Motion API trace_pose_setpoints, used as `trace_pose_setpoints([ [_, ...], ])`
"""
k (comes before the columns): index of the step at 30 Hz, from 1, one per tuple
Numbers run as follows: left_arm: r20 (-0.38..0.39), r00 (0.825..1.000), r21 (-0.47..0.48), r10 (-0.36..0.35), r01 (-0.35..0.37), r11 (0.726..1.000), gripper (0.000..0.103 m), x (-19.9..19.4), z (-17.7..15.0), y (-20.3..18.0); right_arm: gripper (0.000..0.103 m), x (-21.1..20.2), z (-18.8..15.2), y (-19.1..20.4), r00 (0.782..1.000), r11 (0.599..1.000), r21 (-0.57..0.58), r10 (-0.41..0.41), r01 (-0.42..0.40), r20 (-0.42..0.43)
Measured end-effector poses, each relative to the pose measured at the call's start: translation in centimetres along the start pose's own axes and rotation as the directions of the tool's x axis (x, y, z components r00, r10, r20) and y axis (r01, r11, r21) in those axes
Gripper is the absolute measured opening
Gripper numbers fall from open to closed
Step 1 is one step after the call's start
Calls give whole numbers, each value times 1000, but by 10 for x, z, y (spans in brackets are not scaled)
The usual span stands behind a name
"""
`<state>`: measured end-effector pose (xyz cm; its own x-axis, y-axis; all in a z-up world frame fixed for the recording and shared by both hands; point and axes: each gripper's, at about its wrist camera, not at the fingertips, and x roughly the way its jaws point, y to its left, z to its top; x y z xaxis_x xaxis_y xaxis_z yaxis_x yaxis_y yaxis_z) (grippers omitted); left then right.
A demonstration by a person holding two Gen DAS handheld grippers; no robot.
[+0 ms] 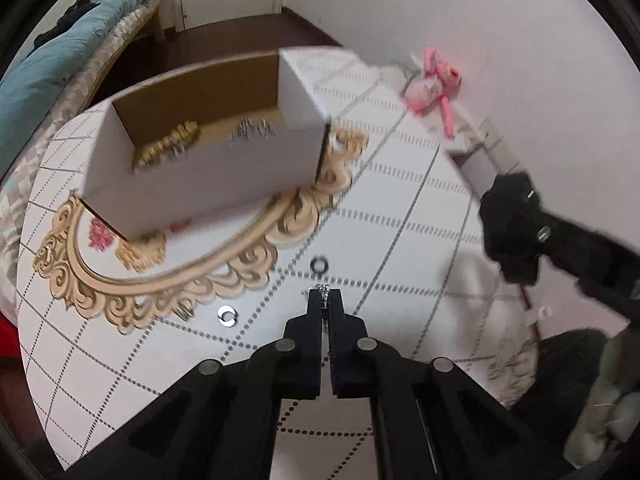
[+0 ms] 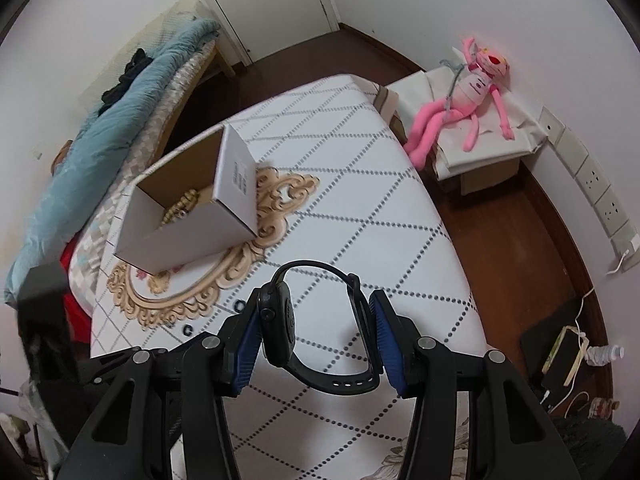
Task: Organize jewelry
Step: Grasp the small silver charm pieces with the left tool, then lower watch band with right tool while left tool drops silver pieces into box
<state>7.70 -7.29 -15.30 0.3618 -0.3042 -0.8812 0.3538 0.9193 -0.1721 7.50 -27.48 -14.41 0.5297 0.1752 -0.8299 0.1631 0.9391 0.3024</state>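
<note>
Right gripper [image 2: 316, 332] spread wide around watch [image 2: 280, 320], pads touching case and strap. Left gripper [image 1: 325, 300] pinched nearly flat on thin chain [image 1: 323, 289] at tips. Box [image 1: 208, 160] ahead of both, up and left.

Could drop: chain held by tiny bit; watch loop could twist free.

Left view only: two rings [image 1: 319, 266] just past tips, silver pile inside box. Right view only: whole watch.

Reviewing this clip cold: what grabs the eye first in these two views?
The black smartwatch held between the right gripper and its blue pads stands out, just over the patterned tablecloth. Next comes the open white box on the cloth's ornate gold motif, with gold jewelry inside. In the left wrist view, the left gripper is shut on a thin silver chain, with small rings loose on the cloth nearby.
</note>
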Motion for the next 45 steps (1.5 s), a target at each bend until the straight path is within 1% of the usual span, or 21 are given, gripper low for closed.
trace_pose_setpoints([
  [4, 69, 996, -50, -54, 58, 997, 0, -37, 18, 12, 54, -16, 13, 12, 999, 999, -14, 29, -29, 39],
  [8, 134, 987, -84, -94, 106, 991, 0, -73, 46, 24, 54, -30, 28, 27, 995, 997, -39, 63, -60, 71],
  [12, 186, 980, -97, -71, 91, 991, 0, -93, 76, 37, 54, -37, 49, 48, 992, 993, -78, 96, -90, 86],
  [14, 191, 980, -110, -53, 75, 991, 0, -95, 89, 47, 54, -33, 61, 61, 991, 990, -103, 106, -97, 81],
  [16, 184, 982, -130, -35, 60, 990, 0, -90, 100, 61, 54, -23, 74, 74, 992, 987, -124, 114, -106, 62],
  [19, 146, 989, -173, -24, 50, 984, 1, -74, 114, 85, 54, 0, 89, 94, 994, 981, -164, 111, -107, 15],
  [22, 87, 996, -213, -24, 43, 976, 1, -52, 122, 109, 54, 33, 102, 114, 994, 973, -205, 97, -104, -46],
  [24, 44, 999, -228, -17, 27, 973, 2, -40, 125, 117, 54, 49, 106, 125, 993, 968, -228, 87, -103, -80],
  [26, -6, 1000, -253, -2, 1, 968, 3, -28, 126, 126, 54, 66, 109, 133, 990, 963, -249, 77, -104, -114],
  [28, -35, 999, -270, 20, -29, 963, 4, -22, 126, 133, 56, 81, 112, 140, 987, 958, -268, 62, -101, -150],
  [30, -58, 997, -284, 53, -68, 956, 5, -18, 125, 140, 59, 99, 114, 145, 976, 956, -274, 44, -103, -211],
  [31, -66, 995, -282, 74, -90, 955, 8, -17, 125, 143, 60, 104, 114, 145, 973, 955, -276, 41, -104, -226],
  [32, -76, 991, -278, 108, -125, 952, 12, -17, 125, 145, 66, 109, 114, 146, 972, 955, -282, 26, -94, -234],
  [33, -82, 987, -276, 136, -154, 949, 26, -17, 124, 147, 72, 111, 115, 146, 972, 954, -287, 13, -83, -235],
  [34, -79, 986, -277, 147, -163, 947, 46, -18, 124, 148, 77, 111, 116, 145, 972, 955, -284, 17, -84, -232],
  [36, -65, 982, -289, 178, -189, 938, 70, -21, 121, 153, 77, 110, 117, 145, 974, 956, -281, 17, -81, -225],
  [39, -29, 975, -299, 219, -217, 929, 72, -30, 118, 156, 77, 101, 117, 145, 981, 956, -287, 9, -66, -195],
  [40, -20, 973, -302, 231, -226, 926, 77, -32, 116, 157, 77, 97, 117, 144, 984, 957, -286, 3, -55, -180],
  [42, 9, 969, -306, 246, -231, 924, 83, -37, 111, 158, 77, 91, 116, 142, 988, 957, -291, -30, -15, -152],
  [43, 22, 968, -305, 251, -232, 924, 90, -39, 109, 157, 77, 89, 116, 142, 989, 955, -296, -47, 4, -137],
  [45, 29, 963, -293, 267, -248, 924, 103, -39, 103, 154, 84, 84, 110, 137, 989, 949, -309, -103, 66, -103],
])
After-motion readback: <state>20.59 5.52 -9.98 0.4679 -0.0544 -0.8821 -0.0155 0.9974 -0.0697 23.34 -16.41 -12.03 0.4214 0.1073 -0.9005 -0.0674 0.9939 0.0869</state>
